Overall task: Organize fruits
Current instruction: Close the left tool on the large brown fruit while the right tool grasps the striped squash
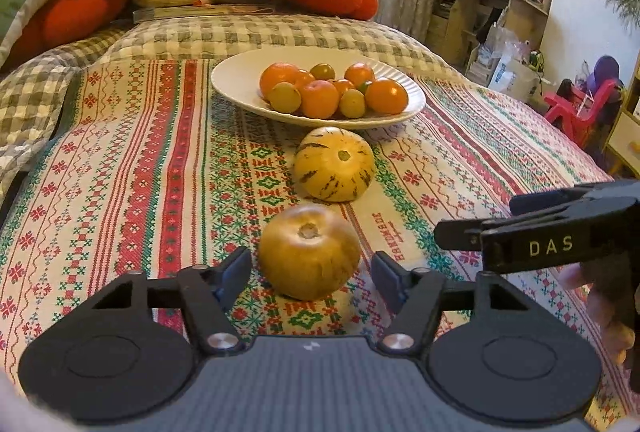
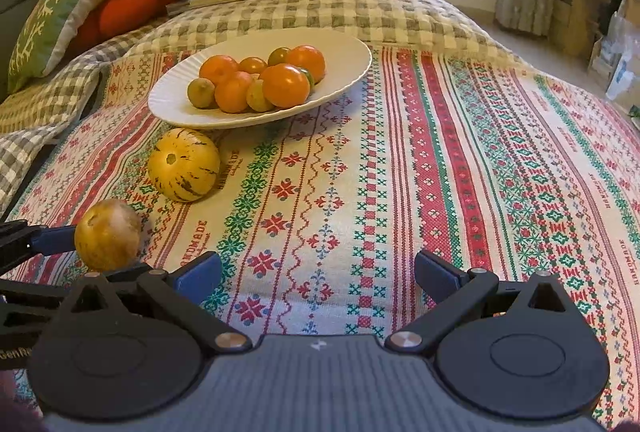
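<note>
The left gripper (image 1: pixel 310 268) sits low over the patterned cloth (image 1: pixel 140 172) with the brownish round fruit (image 1: pixel 309 252) between its blue pads (image 1: pixel 236 272) — the jaws stand on either side of it, with a sliver of cloth showing at each flank, so the pads do not appear to press yet; it reads as a grasp being lined up, not one made. The fruit rests on the cloth, stem scar up, just in front of a yellow striped fruit (image 1: pixel 334 164), which lies close to the rim of the white plate (image 1: pixel 236 80) holding oranges and small green-yellow fruits (image 1: pixel 332 88). Both loose fruits lie in a line toward that plate, likely their destination. The right gripper (image 2: pixel 318 272) hovers off to the side, jaws wide and empty over bare cloth — seemingly kept clear.
</note>
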`<control>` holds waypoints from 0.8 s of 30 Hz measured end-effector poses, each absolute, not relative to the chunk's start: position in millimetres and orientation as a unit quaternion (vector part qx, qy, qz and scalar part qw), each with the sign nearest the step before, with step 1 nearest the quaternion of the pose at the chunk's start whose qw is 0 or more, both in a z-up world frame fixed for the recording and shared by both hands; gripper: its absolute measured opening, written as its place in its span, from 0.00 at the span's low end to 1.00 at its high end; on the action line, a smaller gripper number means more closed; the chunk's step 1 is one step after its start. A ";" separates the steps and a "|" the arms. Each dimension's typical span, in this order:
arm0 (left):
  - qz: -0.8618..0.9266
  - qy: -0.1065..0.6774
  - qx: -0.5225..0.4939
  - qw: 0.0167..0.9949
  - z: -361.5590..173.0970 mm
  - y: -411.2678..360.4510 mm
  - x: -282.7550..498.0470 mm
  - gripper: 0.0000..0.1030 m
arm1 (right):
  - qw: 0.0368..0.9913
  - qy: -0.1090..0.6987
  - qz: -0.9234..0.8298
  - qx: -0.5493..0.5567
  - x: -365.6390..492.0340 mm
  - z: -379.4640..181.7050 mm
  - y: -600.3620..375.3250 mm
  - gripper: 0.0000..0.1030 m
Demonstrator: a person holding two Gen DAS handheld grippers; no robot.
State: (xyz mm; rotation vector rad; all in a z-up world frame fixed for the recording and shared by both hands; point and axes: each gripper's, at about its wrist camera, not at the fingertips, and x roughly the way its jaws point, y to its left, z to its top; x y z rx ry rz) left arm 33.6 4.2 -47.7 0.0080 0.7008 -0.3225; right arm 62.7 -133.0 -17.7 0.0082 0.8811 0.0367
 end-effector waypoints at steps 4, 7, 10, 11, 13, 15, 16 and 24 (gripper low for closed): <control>-0.165 0.345 -0.006 0.924 -45.7 7.3 38.0 0.37 | 0.903 0.429 0.014 0.010 65.9 -19.4 -133.4 1.00; -0.174 0.354 -0.010 0.919 -43.4 10.7 39.8 0.35 | 0.903 0.429 0.009 0.015 70.9 -19.4 -132.6 1.00; -0.176 0.357 -0.002 0.917 -42.5 16.2 39.7 0.35 | 0.905 0.426 0.014 0.008 77.0 -19.5 -128.8 1.00; -0.175 0.357 0.003 0.917 -42.3 18.1 39.3 0.35 | 0.907 0.421 0.016 0.001 78.5 -19.5 -126.7 1.00; -0.173 0.356 0.010 0.918 -41.4 23.9 38.1 0.35 | 0.911 0.412 0.019 -0.006 81.3 -20.3 -122.6 1.00; -0.169 0.356 0.016 0.919 -39.8 30.2 37.9 0.35 | 0.912 0.409 0.024 -0.008 84.9 -22.5 -118.0 1.00; -0.167 0.354 0.020 0.920 -38.8 33.5 37.7 0.35 | 0.913 0.408 0.026 -0.009 86.4 -24.1 -115.4 1.00; -0.148 0.355 0.007 0.923 -32.2 60.7 39.1 0.35 | 0.920 0.385 0.054 -0.046 88.8 -30.6 -87.8 1.00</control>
